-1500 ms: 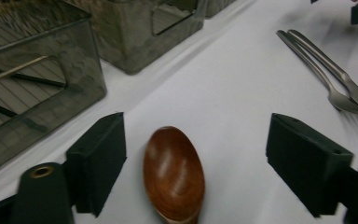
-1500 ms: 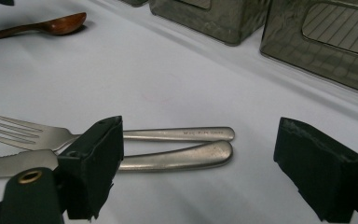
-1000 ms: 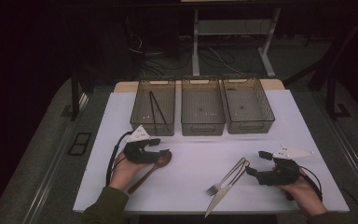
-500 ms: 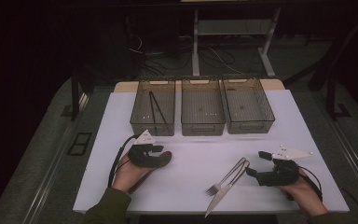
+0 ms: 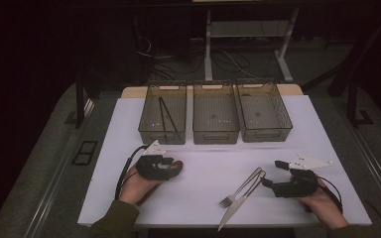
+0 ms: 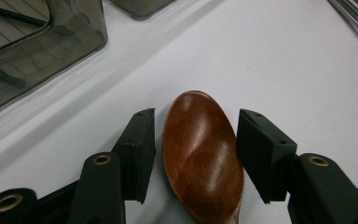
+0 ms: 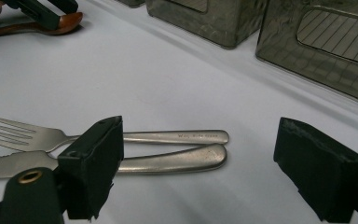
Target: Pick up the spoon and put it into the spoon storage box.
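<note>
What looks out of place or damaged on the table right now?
Nothing stands out. The fork and knife lie side by side on the white table, the wooden spoon sits flat between the open left gripper, and the three bins stand in a straight row, unspilled.

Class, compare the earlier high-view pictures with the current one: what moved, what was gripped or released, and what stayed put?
The left tongs shifted slightly over the wooden spoon, jaws open on either side of its bowl, nothing gripped. The right tongs, fork, knife and three bins stayed put.
</note>
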Motion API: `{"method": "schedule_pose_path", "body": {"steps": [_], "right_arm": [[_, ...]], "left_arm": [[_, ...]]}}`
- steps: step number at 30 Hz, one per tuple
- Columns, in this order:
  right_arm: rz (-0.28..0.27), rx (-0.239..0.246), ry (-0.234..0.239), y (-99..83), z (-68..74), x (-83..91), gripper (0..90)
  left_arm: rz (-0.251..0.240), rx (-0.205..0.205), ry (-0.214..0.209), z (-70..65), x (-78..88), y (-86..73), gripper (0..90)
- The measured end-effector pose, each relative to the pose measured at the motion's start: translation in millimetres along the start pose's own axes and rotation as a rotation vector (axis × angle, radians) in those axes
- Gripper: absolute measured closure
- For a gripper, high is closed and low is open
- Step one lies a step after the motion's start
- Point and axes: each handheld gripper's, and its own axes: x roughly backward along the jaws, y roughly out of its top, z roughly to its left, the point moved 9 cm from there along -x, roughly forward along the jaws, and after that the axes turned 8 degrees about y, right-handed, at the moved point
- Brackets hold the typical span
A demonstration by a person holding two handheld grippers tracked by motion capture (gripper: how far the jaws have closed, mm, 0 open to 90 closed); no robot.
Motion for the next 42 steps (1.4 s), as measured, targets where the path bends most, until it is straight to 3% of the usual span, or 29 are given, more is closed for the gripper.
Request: {"method": "schedule_pose_path", "body": {"steps": [2,5,9,11,21,26,34,40,41,42], "right_arm": [[0.0,0.0,0.0,0.0,0.1,0.0,15.0],[0.0,0.0,0.0,0.0,0.1,0.0,15.0],[-0.002,-0.002,-0.001,0.2,-0.2,0.4,15.0],[-0.002,-0.002,-0.001,0.4,-0.2,0.6,15.1],[-0.003,-0.003,-0.001,0.6,-0.4,0.9,15.1],[-0.003,-0.001,-0.001,0.6,-0.3,1.2,15.1],[-0.002,-0.001,-0.002,0.7,-0.2,1.1,15.0],[-0.004,0.001,-0.002,0.8,-0.3,1.2,15.1],[-0.004,0.001,-0.002,0.8,-0.3,1.2,15.1],[-0.003,0.002,-0.002,0.8,-0.3,1.2,15.1]], "left_arm": [[0.0,0.01,-0.001,-2.0,-1.1,-0.1,46.3],[0.017,-0.023,-0.002,-2.2,-1.9,-1.3,46.3],[0.025,-0.021,-0.005,-5.8,-2.6,-1.9,47.3],[0.031,-0.048,0.004,-5.6,-2.9,-2.1,47.6],[0.043,-0.056,0.026,-7.7,-3.2,-2.2,48.3],[0.034,-0.032,-0.001,-5.7,-2.5,-2.1,48.0],[0.036,-0.034,0.006,-6.7,-2.7,-2.0,49.3],[0.009,0.002,-0.012,-5.2,-0.3,0.4,46.5],[-0.005,0.032,-0.01,-5.6,0.1,1.8,46.3],[-0.002,0.015,-0.01,-3.3,1.1,1.5,46.1]]}}
